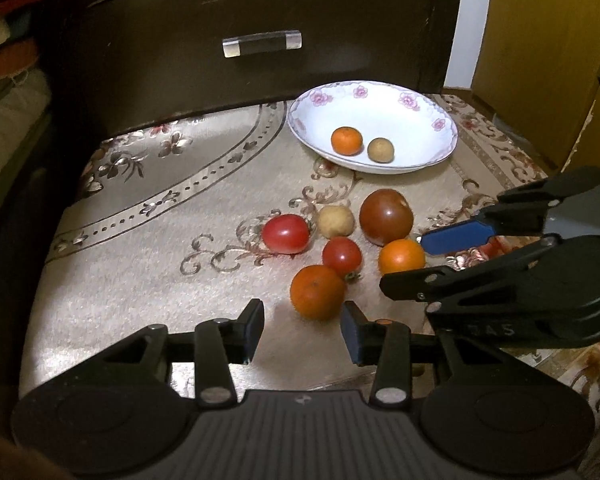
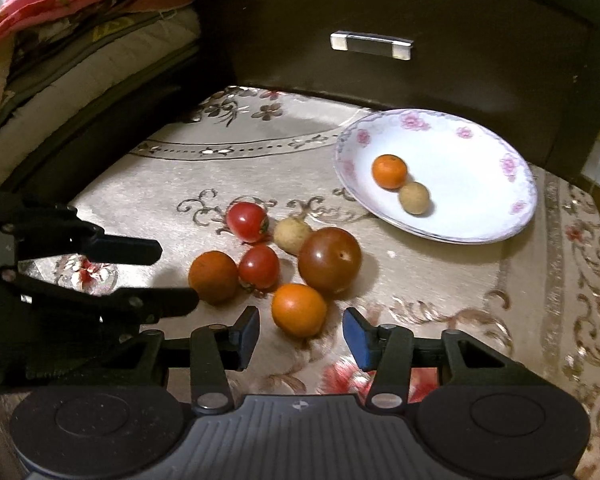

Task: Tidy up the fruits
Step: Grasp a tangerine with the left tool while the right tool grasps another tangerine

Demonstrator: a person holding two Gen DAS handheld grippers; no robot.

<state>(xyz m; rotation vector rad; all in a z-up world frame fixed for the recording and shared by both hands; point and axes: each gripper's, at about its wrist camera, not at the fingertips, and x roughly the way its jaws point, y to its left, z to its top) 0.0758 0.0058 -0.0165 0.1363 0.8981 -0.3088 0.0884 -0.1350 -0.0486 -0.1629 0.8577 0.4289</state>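
A cluster of six small fruits is seen on the beige floral-patterned cloth [image 1: 148,280] covering the tabletop, in front of a dark wooden drawer front [image 1: 260,12] with a silver bar handle [image 1: 262,43]. Behind the cluster, to the right, a white shallow ceramic bowl with pink flower print [image 1: 412,116] is set on the cloth; a small orange mandarin [image 1: 346,140] and a round tan longan-like fruit [image 1: 380,149] are held in it, just beside each other. In the cluster, a large dark reddish-brown tomato [image 1: 386,216] is flanked by a pale tan round fruit [image 1: 335,221], an oval red cherry tomato [image 1: 285,233], a smaller round red cherry tomato [image 1: 341,256], a bright orange mandarin [image 1: 401,256] and a duller, darker orange mandarin [image 1: 318,292]. The left gripper [image 1: 302,330] is held with its jaws wide apart and empty, the darker mandarin lying just ahead of the gap. The right gripper [image 2: 302,334] is likewise spread wide and holds nothing (the bright mandarin sits just ahead of its fingers, partly within the gap, contact not discernible). Folded pink and patterned bedding [image 2: 52,12] is stacked at the left.
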